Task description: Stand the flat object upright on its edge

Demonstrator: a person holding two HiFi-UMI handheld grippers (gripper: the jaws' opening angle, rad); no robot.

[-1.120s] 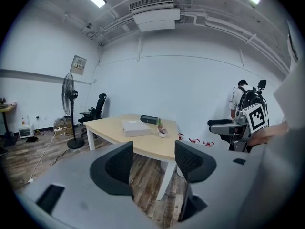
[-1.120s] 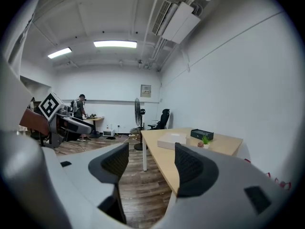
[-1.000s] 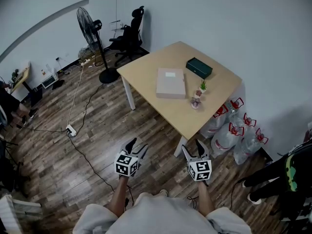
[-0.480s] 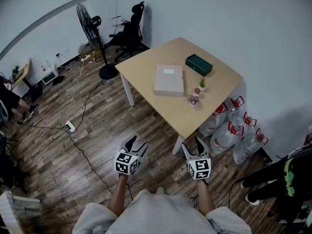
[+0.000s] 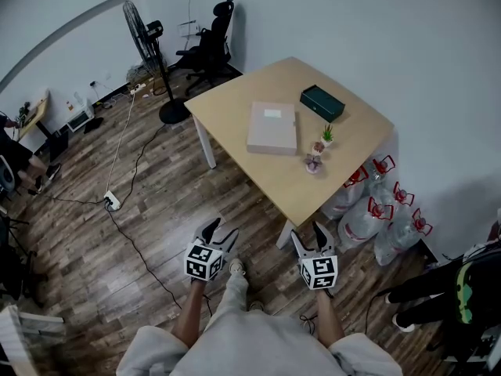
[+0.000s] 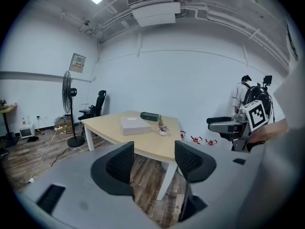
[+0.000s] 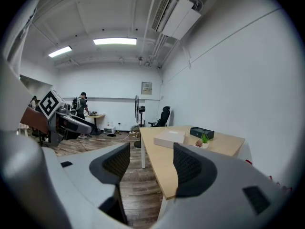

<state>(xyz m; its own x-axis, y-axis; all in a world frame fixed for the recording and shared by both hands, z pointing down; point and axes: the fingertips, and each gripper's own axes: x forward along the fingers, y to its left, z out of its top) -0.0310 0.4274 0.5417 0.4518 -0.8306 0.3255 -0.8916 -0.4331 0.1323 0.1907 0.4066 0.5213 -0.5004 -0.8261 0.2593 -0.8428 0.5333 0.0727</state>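
Note:
A flat beige box lies on its broad face in the middle of a light wooden table. Both grippers hang over the floor in front of the table's near corner, well short of it. My left gripper is open and holds nothing. My right gripper is also open and empty. In the left gripper view the box shows beyond the left gripper. In the right gripper view the box lies past the right gripper.
A dark green box and two small potted plants share the table. Clear bags with red handles lie right of it. A standing fan, an office chair and a floor cable with a power strip are on the left.
The person's leg and shoe have come forward between the two grippers. Both grippers keep their open jaws and sit at nearly the same spot in the head view.

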